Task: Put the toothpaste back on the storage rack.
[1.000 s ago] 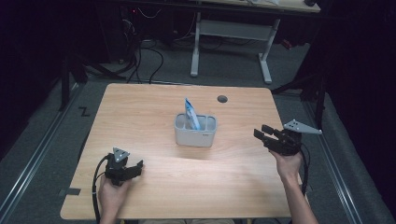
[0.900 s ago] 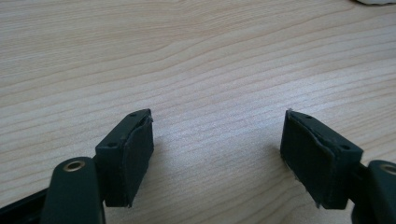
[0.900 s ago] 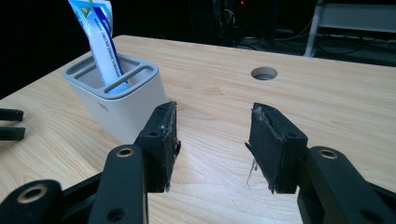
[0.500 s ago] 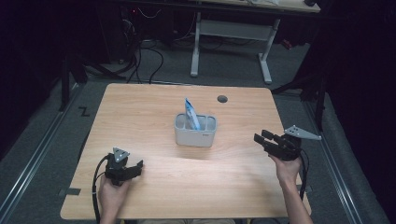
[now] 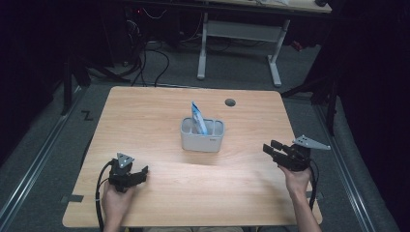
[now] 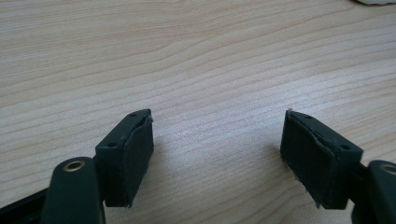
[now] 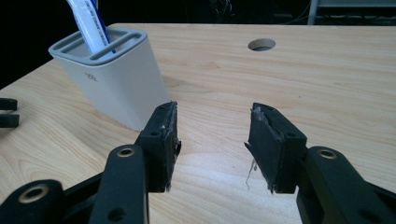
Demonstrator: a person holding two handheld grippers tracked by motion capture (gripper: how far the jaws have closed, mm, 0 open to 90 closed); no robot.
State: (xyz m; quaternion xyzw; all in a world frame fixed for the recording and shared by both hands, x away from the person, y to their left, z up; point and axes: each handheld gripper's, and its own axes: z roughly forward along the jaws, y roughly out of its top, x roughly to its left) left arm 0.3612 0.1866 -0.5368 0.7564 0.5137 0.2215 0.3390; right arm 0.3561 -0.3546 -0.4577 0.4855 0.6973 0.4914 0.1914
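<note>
1. The work looks finished or nearly so: the toothpaste tube [image 5: 197, 117] stands tilted in the white holder [image 5: 201, 136], mid-table.
2. The holder's other slots appear empty.
3. The left gripper [image 5: 137, 175] rests on the table [image 5: 145, 111], jaws wide apart, holding nothing.
4. The right gripper [image 5: 272, 149], well apart from the holder, is parted and empty.

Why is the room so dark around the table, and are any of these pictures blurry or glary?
High view: light falls on the wooden table alone, so the floor and surroundings go nearly black; a pale sheen lies near its front edge. Left gripper view: the left gripper jaws look sharp, the far grain softens. Right gripper view: the white holder is crisp, the background dark, and the right gripper casts soft shadows.
</note>
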